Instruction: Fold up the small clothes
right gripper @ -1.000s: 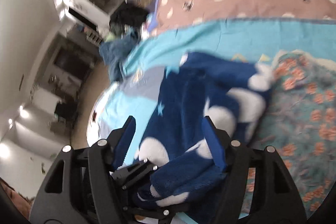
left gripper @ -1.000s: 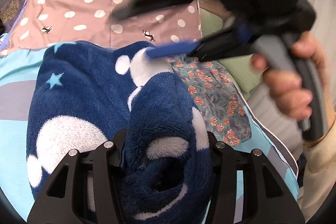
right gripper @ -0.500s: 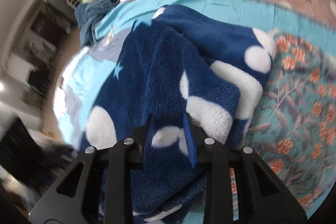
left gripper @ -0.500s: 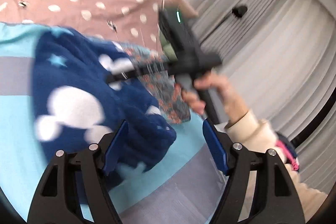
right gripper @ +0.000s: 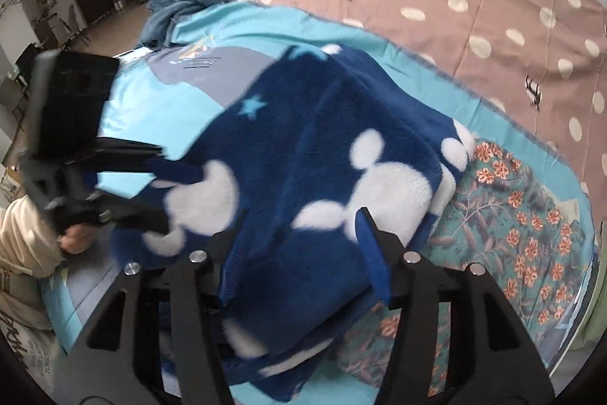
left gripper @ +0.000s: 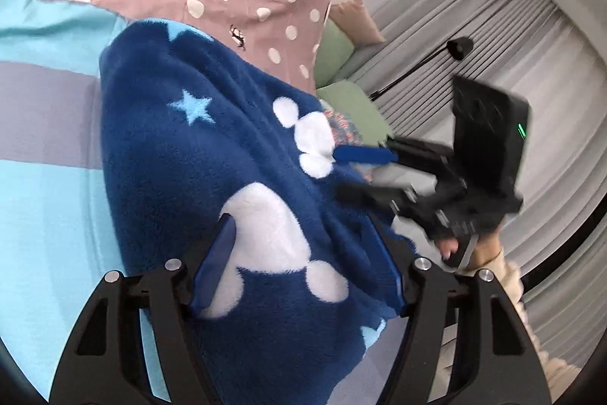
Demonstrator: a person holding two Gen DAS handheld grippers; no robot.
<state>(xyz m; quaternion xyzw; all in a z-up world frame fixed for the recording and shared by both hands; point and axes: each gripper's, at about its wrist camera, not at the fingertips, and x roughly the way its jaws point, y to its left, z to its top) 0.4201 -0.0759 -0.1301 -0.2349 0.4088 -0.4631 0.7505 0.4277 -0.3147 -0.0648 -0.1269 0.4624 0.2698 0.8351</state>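
navy fleece garment is lying folded on the bed; left gripper jaws just eased inward, right gripper jaws just widened; both straddle fleece, neither pinching

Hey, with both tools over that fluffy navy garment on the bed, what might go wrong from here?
The navy fleece garment lies bunched and thick, so a fold may spring back open. Both the left tool and right tool straddle it with jaws apart, and closing could pinch several layers at once. The floral cloth lies partly under its edge and might get dragged along.
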